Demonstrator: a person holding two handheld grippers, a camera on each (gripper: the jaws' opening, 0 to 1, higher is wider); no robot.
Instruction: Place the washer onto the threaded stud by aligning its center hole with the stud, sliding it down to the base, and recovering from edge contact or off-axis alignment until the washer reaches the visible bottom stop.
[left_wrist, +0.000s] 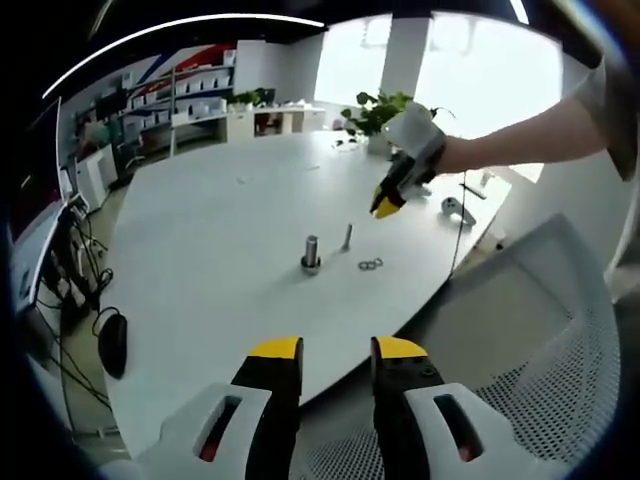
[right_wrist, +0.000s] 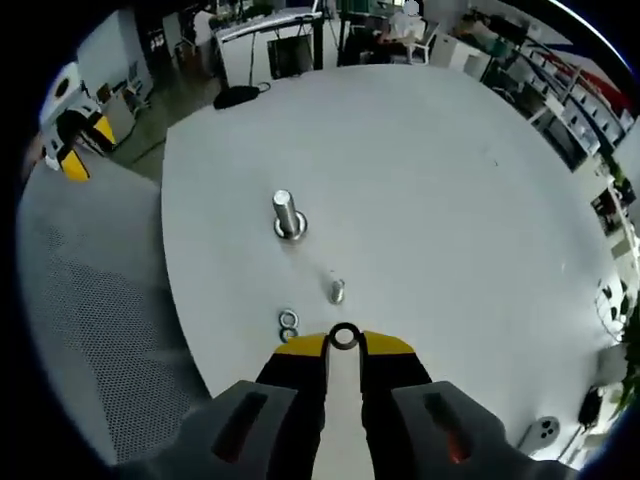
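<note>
A thick upright threaded stud (left_wrist: 311, 250) (right_wrist: 288, 216) with a wider base stands on the white round table (left_wrist: 200, 250) (right_wrist: 430, 180). A thinner stud (left_wrist: 347, 237) (right_wrist: 336, 291) stands close by, and two loose washers (left_wrist: 370, 264) (right_wrist: 288, 324) lie beside it. My right gripper (right_wrist: 344, 342) is shut on a small washer (right_wrist: 344, 337), held at its yellow tips near the thin stud and the loose washers. From the left gripper view, the right gripper (left_wrist: 388, 205) hangs above the table in a gloved hand. My left gripper (left_wrist: 337, 350) is open and empty, back off the table's edge.
A white mesh chair (left_wrist: 560, 350) (right_wrist: 90, 300) stands at the table's near side. A potted plant (left_wrist: 375, 112) and a small white device (left_wrist: 455, 208) sit on the far part of the table. Shelves, desks and floor cables lie beyond.
</note>
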